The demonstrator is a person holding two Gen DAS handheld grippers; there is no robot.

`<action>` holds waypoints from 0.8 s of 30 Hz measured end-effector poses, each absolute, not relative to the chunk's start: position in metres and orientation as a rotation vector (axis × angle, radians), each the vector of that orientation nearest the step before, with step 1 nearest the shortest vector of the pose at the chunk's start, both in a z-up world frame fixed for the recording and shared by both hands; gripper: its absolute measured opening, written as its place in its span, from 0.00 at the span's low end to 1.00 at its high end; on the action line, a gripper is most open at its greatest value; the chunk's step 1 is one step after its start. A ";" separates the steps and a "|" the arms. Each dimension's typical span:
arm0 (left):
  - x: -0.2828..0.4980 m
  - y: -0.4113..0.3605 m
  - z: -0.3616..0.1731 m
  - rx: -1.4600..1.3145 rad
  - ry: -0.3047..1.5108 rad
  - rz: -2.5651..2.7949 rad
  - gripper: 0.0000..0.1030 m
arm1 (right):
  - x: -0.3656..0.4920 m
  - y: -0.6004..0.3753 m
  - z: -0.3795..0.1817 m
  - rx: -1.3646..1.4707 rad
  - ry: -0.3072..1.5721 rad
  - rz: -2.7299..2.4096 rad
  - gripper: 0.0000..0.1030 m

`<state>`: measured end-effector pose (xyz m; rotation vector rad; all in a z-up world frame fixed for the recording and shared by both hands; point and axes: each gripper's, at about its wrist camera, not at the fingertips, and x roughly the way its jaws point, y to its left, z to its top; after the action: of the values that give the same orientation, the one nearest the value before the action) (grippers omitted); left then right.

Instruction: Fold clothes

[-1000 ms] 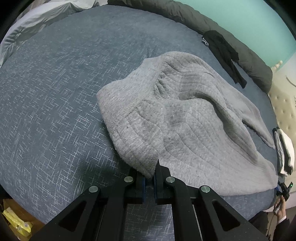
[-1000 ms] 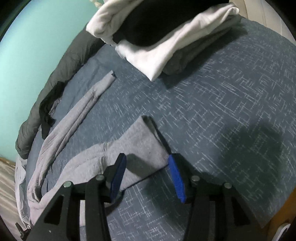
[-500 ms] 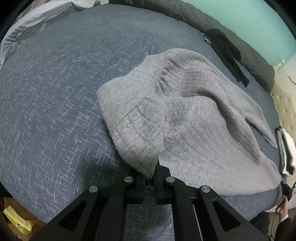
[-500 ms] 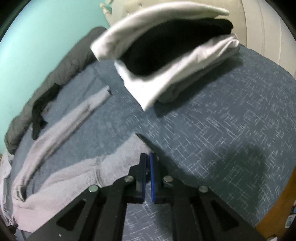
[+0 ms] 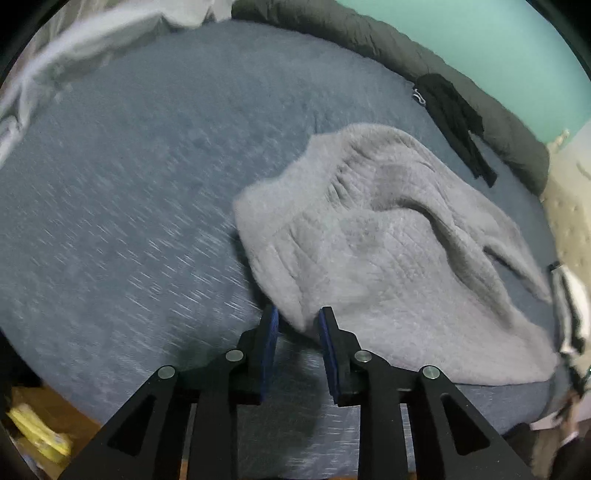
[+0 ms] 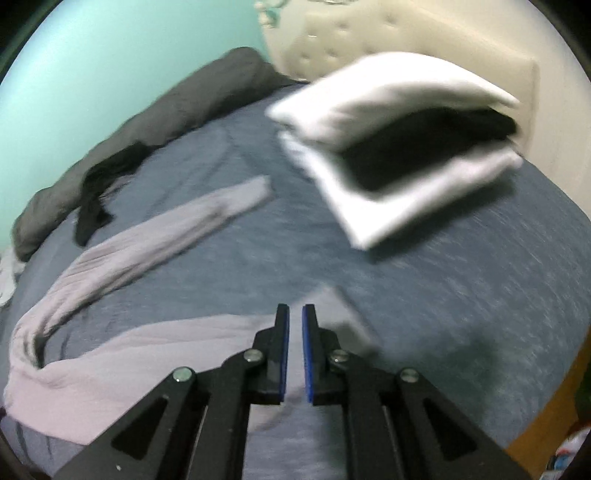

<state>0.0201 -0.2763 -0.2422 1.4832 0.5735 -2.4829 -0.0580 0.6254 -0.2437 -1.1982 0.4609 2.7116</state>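
Observation:
A grey knit sweater (image 5: 388, 251) lies spread on the blue-grey bed (image 5: 129, 184). In the left wrist view, its near folded corner rests between the fingers of my left gripper (image 5: 297, 321), which stands open and apart from the cloth. In the right wrist view, the same sweater (image 6: 129, 350) looks lilac-grey, with one sleeve (image 6: 177, 229) stretched toward the back. My right gripper (image 6: 291, 317) hovers over the sweater's hem corner (image 6: 332, 299). Its jaws are a narrow gap apart, and the cloth lies below them. The image is blurred.
A stack of folded white and black clothes (image 6: 399, 122) sits near the cream headboard (image 6: 388, 37); the same stack (image 5: 570, 306) shows at the right edge of the left wrist view. A black garment (image 5: 454, 114) lies by a dark rolled duvet (image 5: 369, 33). The bed's wooden edge (image 6: 546, 417) is close at right.
My left gripper has opened and let go of the sweater corner. My right gripper shut on the hem corner half a second ago; its jaws have now parted slightly and it has lifted.

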 end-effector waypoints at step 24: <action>-0.169 -0.259 -0.249 1.510 0.447 -2.545 0.40 | -0.187 0.243 -0.253 -1.553 0.634 3.248 0.27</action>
<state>-0.1692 -0.2594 -0.2492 1.5099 0.4471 -2.5449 -0.1872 0.2428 -0.2528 -1.5531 0.6339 3.2483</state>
